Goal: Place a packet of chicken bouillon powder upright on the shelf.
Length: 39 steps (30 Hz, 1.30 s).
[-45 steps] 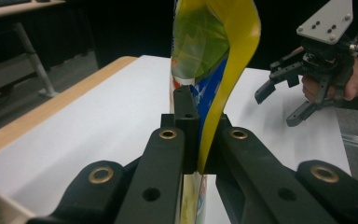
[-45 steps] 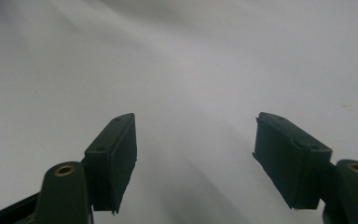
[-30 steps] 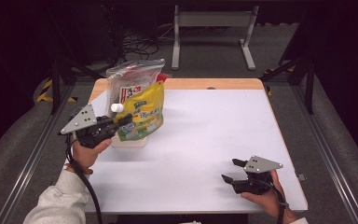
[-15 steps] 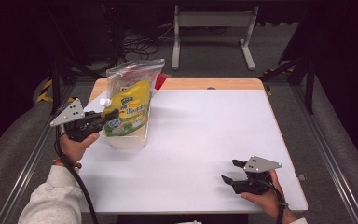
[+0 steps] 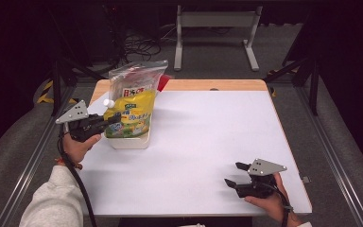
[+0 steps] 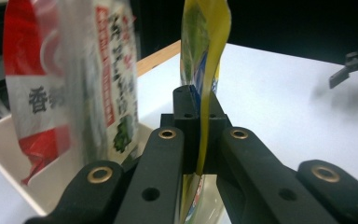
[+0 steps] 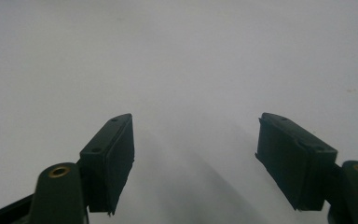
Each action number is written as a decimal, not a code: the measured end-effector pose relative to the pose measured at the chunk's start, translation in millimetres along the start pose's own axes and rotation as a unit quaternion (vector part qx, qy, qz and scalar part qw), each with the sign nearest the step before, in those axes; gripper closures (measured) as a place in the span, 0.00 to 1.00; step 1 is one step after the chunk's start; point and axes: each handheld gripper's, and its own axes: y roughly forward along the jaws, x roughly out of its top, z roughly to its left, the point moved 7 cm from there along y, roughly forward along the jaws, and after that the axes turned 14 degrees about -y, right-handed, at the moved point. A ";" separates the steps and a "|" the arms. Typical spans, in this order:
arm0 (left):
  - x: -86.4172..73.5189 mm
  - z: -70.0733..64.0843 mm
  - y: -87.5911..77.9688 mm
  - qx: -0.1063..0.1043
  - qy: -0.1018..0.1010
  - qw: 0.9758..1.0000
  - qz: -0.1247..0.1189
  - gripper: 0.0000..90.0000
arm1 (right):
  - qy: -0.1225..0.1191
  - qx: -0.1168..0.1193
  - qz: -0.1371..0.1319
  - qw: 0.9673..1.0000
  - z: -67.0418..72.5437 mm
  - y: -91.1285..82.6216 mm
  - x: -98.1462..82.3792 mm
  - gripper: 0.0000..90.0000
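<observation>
High view. The left gripper (image 5: 115,118), held in the person's left hand (image 5: 80,144) at about 9 o'clock on the white table (image 5: 208,137), points toward 3 o'clock and pinches the near edge of a yellow refill pouch (image 5: 131,116). The pouch stands upright with its base inside a shallow white tray (image 5: 128,141), which sits near the table's 10 o'clock corner. A small white cap (image 5: 108,102) shows at the pouch's upper left corner. Directly behind the yellow pouch, toward 12 o'clock, a clear zip bag (image 5: 139,78) with red and white printed contents also stands upright, its top rising above the pouch.

Left gripper view. The two black jaws are pressed together on the thin side seam of the yellow refill pouch (image 6: 204,60), which runs vertically between the pads. At 9 o'clock from the jaws stands the clear zip bag (image 6: 74,79), apart from the pouch, with the white tray (image 6: 9,144) rim below it. The right gripper (image 6: 354,70) appears far off at 2 o'clock.

High view, lower right. The right gripper (image 5: 233,176) rests on the table near 5 o'clock, well apart from the tray, held by the right hand (image 5: 269,198).

Right gripper view. The right gripper (image 7: 193,158) has its jaws spread wide, with nothing but bare table surface (image 7: 177,60) between the pads.
</observation>
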 end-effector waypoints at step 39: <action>-37.5 27.5 6.6 0.093 -0.033 0.995 0.019 0.95 | -0.030 0.005 -0.015 0.999 4.1 -2.4 10.3 0.34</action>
